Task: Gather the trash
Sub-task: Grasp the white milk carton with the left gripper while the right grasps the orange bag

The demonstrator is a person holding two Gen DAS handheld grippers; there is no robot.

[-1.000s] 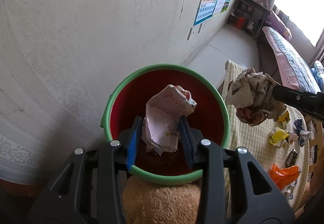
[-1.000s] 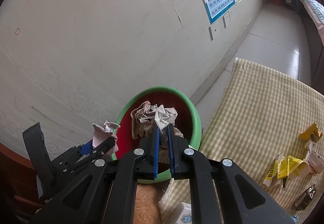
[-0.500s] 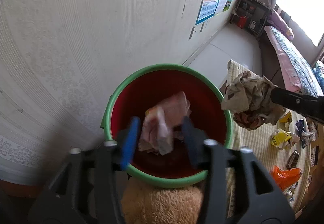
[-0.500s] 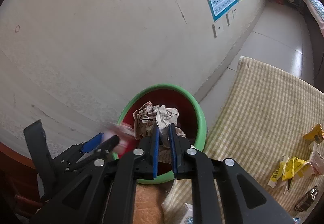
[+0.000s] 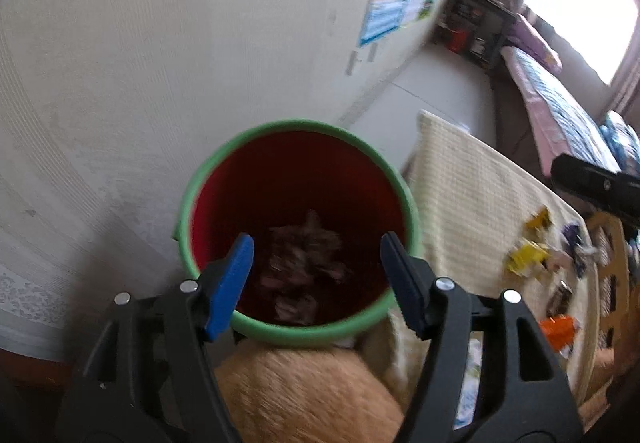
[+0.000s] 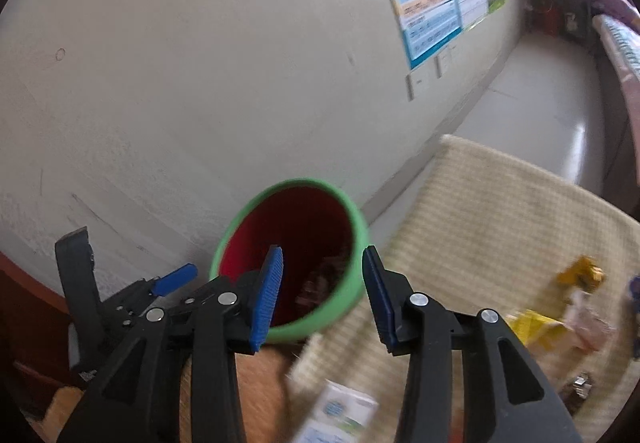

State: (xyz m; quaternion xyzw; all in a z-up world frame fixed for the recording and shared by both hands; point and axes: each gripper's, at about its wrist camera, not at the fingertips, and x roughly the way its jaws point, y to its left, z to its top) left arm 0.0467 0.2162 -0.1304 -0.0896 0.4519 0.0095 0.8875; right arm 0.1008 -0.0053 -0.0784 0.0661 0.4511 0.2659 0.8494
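A red bin with a green rim stands by the wall, next to the cloth-covered table. Crumpled paper lies at its bottom. My left gripper hovers over the bin's near side, its jaws opening with nothing between them. In the right wrist view my right gripper hangs above the bin rim, its jaws also opening and empty. Paper shows dimly inside. A blue pad of the left gripper sits to the left.
Loose trash lies on the checked tablecloth: yellow wrappers, an orange piece, small dark bits. A white carton lies near the front. An orange plush thing sits just below the bin. The wall is close behind the bin.
Both grippers let go of their crumpled papers, which dropped into the bin. Both sets of jaws spread apart, and both hands drew back slightly from the bin.
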